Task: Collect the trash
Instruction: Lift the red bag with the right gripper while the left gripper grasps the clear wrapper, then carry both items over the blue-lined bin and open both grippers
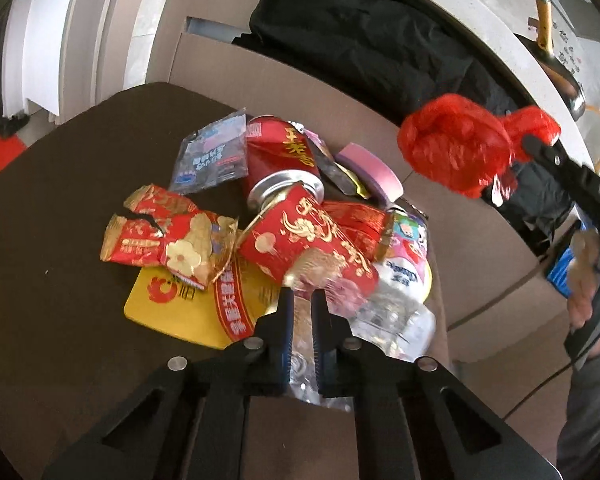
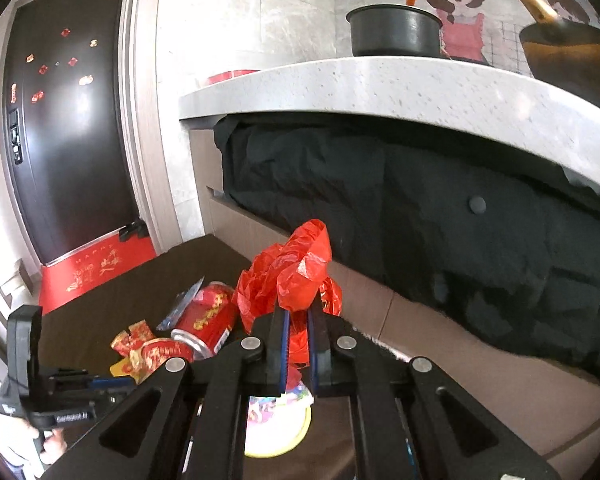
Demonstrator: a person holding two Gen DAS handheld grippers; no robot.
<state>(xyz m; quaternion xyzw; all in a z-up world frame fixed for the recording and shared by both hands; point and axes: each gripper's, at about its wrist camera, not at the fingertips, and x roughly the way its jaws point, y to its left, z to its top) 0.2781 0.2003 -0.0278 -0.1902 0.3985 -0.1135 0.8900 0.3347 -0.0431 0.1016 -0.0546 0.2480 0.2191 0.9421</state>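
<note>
A heap of trash lies on the dark brown table: a red can, a red paper cup, a torn red wrapper, a yellow card, a blue packet and a crushed clear plastic bottle. My left gripper is shut on the bottle's crumpled clear end, at the near side of the heap. Above and right of the heap, my right gripper is shut on a crumpled red plastic bag, which hangs in the air.
Behind the table runs a white stone counter with a black pot on it. A black cloth hangs below the counter. A dark door and a red mat are at the far left. A person's hand holds the right gripper.
</note>
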